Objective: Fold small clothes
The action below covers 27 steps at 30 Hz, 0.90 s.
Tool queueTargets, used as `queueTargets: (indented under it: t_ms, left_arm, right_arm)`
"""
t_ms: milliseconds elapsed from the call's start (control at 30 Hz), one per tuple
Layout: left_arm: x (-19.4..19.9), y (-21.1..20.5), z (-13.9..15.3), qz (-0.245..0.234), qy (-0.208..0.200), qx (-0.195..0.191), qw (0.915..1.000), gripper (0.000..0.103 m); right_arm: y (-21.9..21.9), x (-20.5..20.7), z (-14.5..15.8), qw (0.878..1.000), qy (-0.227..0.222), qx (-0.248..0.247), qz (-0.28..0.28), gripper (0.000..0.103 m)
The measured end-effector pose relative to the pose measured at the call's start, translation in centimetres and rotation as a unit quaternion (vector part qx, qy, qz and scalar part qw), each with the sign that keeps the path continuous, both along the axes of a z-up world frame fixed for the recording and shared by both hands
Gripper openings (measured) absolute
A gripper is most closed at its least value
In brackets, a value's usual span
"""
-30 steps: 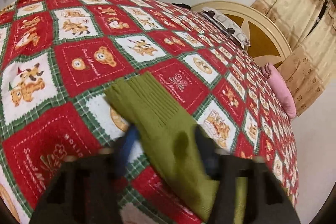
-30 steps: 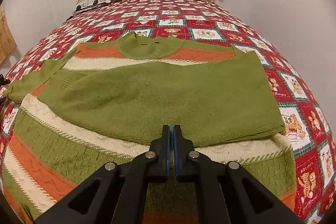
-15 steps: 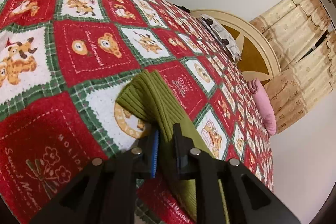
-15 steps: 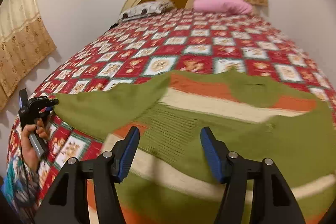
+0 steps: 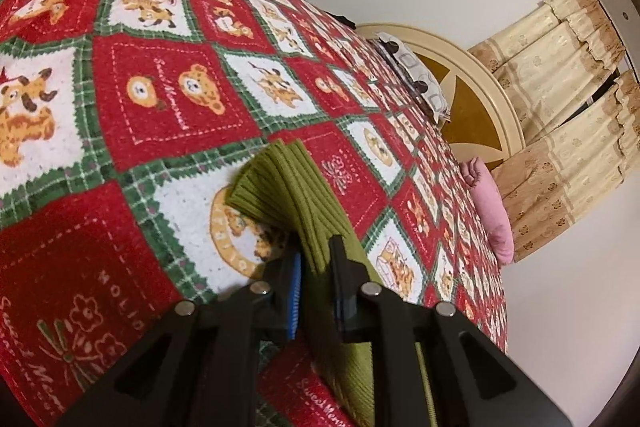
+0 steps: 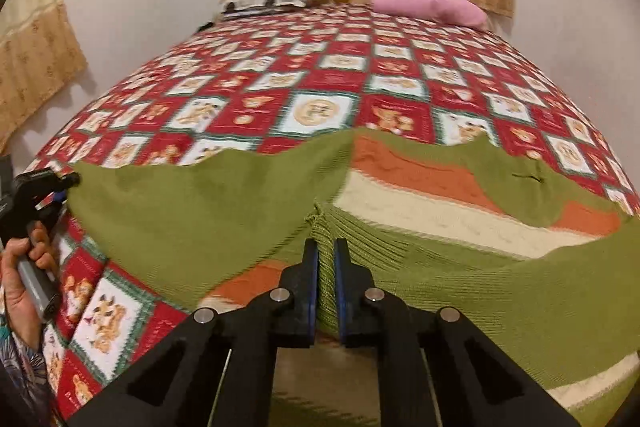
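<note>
1. The sweater [image 6: 460, 227] is a ribbed knit in green, orange and cream stripes, lying flat on the bed ahead of both grippers.
2. The left gripper [image 5: 316, 267] has its fingers narrowed and pinching the ribbed green cuff [image 5: 288, 183].
3. The right gripper [image 6: 326, 259] has just been closing; its fingers clamp a fold of the sweater body.
4. A fleecy red-and-green patchwork blanket [image 6: 320, 75] covers the bed; a pink pillow [image 6: 428, 3] lies far beyond the fingers.

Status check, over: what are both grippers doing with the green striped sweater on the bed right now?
Left gripper shut on sleeve cuff. Right gripper just closed, pinching sweater near the armpit. Nothing in the way on the quilt.
</note>
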<state>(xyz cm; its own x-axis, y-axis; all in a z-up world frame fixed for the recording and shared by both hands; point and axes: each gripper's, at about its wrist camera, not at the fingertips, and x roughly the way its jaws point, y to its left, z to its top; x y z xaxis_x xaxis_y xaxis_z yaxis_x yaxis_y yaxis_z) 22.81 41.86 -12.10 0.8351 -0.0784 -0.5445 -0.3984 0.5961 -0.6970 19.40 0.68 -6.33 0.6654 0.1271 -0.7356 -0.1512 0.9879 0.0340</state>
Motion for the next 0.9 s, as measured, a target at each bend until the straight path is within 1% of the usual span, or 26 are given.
queueTargets:
  t_ms: [33,67,100,167,200,233,267,300,333,367,400,433,467,567,633,700,733,767,833,900]
  left_arm:
    - [0.0,0.0,0.0,0.0,0.0,0.0,1.0,0.015]
    - [-0.1,0.0,0.0,0.0,0.0,0.0,1.0,0.015]
    - [-0.1,0.0,0.0,0.0,-0.001,-0.001,1.0,0.015]
    - [-0.1,-0.1,0.0,0.0,-0.001,-0.001,1.0,0.015]
    - [-0.1,-0.1,0.0,0.0,-0.001,-0.001,1.0,0.015]
    - [-0.1,-0.1,0.0,0.0,-0.001,-0.002,1.0,0.015]
    - [-0.1,-0.1,0.0,0.0,-0.001,-0.002,1.0,0.015]
    - [-0.1,-0.1,-0.1,0.0,-0.001,-0.002,1.0,0.015]
    - [-0.1,-0.1,-0.1,0.0,-0.001,-0.002,1.0,0.015]
    - [-0.1,-0.1,0.0,0.0,0.0,-0.001,1.0,0.015]
    - [-0.1,-0.1,-0.1,0.0,0.0,-0.001,1.0,0.015]
    - [-0.1,-0.1,-0.1,0.0,0.001,-0.001,1.0,0.015]
    - [-0.1,-0.1,-0.1,0.0,0.001,-0.001,1.0,0.015]
    - [-0.1,-0.2,-0.1,0.001,0.001,-0.001,1.0,0.015]
    - [-0.1,-0.2,-0.1,0.001,0.001,0.0,1.0,0.015]
    - [-0.1,-0.2,-0.1,0.001,0.0,0.0,1.0,0.015]
    - [-0.1,-0.1,-0.1,0.002,0.001,-0.001,1.0,0.015]
    - [-0.1,-0.1,-0.1,0.001,0.001,0.0,1.0,0.015]
    - [-0.1,-0.1,-0.1,0.002,0.003,0.002,1.0,0.015]
    - [0.0,-0.1,-0.2,0.002,0.004,0.003,1.0,0.015]
  right_arm:
    - [0.3,0.3,-0.8,1.0,0.018,-0.007,0.009,0.01]
    - [0.6,0.5,-1.8,0.999,0.038,-0.014,0.015,0.01]
    - [0.6,0.4,-1.7,0.999,0.03,-0.015,0.015,0.011]
    - [0.8,0.0,-1.1,0.999,0.041,-0.004,0.032,0.022]
    - [0.7,-0.4,-0.6,0.998,0.046,0.01,0.049,0.03]
    - [0.3,-1.1,0.2,0.997,0.036,0.025,0.063,0.031]
    - [-0.2,-1.7,0.8,0.998,0.02,0.03,0.06,0.031]
    - [-1.5,-2.5,1.8,0.999,-0.009,0.032,0.041,0.031]
    - [-2.9,-3.0,2.4,0.999,-0.027,0.036,0.019,0.031]
    - [-5.3,-3.3,2.9,0.998,-0.041,0.046,-0.017,0.031]
    - [-7.0,-3.5,2.9,0.997,-0.042,0.049,-0.044,0.031]
    - [-9.5,-3.4,2.5,0.995,-0.034,0.046,-0.08,0.031]
    - [-10.9,-3.2,2.0,0.994,-0.022,0.039,-0.096,0.031]
    - [-15.9,-2.6,-1.3,0.988,0.057,0.005,-0.144,0.031]
    - [-17.8,-3.7,-1.2,0.986,0.043,0.011,-0.163,0.029]
    - [-17.8,-3.8,-0.9,0.981,0.05,-0.008,-0.186,0.029]
    - [-17.7,-3.8,-0.7,0.98,0.049,-0.01,-0.192,0.029]
    - [-17.3,-3.8,-0.4,0.981,0.043,-0.001,-0.188,0.029]
    - [-16.1,-3.9,0.4,0.986,0.028,0.027,-0.161,0.029]
    - [-13.6,-3.5,1.2,0.992,0.01,0.027,-0.121,0.029]
